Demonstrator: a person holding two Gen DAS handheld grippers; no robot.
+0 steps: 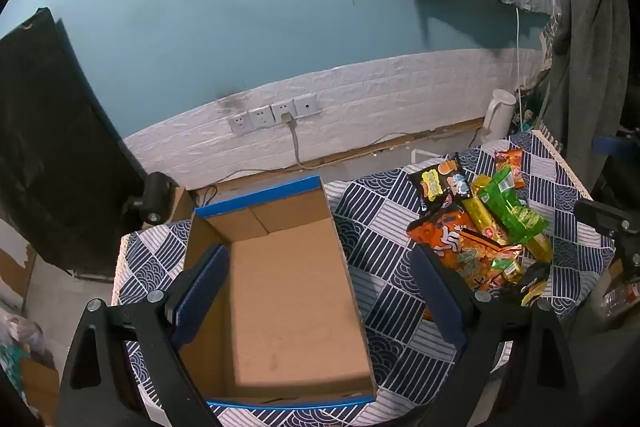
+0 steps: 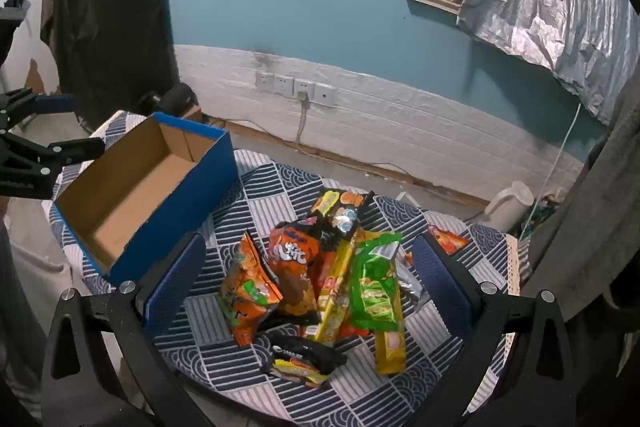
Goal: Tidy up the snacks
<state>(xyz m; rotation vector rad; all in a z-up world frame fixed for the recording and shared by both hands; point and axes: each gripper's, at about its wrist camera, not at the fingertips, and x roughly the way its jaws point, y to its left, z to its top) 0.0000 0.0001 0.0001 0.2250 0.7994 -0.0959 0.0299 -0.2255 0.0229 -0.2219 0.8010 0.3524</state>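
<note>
An empty blue cardboard box (image 1: pixel 296 299) lies open on the patterned cloth; it also shows in the right wrist view (image 2: pixel 132 203) at the left. A pile of snack packets (image 2: pixel 320 275) lies on the cloth: orange bags, a green packet (image 2: pixel 374 291), yellow sticks, black packets. The same pile shows in the left wrist view (image 1: pixel 480 227) at the right. My left gripper (image 1: pixel 320 279) is open above the box, holding nothing. My right gripper (image 2: pixel 308 275) is open above the pile, holding nothing.
The table is covered by a blue and white patterned cloth (image 1: pixel 384 227). A white kettle (image 1: pixel 498 115) stands at the far right by the wall. Wall sockets (image 1: pixel 276 115) with a cable sit behind. A dark chair back (image 1: pixel 52 147) stands at the left.
</note>
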